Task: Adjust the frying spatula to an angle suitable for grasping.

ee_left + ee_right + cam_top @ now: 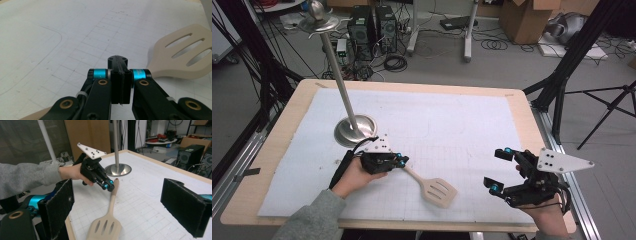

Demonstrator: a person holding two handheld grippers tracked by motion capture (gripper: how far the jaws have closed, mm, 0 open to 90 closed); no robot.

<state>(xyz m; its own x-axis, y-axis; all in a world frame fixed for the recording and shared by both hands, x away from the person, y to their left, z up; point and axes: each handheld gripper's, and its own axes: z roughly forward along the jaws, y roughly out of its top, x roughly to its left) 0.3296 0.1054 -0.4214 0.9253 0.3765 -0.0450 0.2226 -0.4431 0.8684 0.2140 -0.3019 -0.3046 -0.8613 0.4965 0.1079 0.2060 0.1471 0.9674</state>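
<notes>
Spatula handle tip seemingly beside left gripper.

A metal stand with a tall pole rises from the white gridded mat covering the wooden desk, with computer towers and cardboard boxes on the floor beyond.

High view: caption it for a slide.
Left gripper shut beside the spatula handle; right gripper open on the mat.
</notes>
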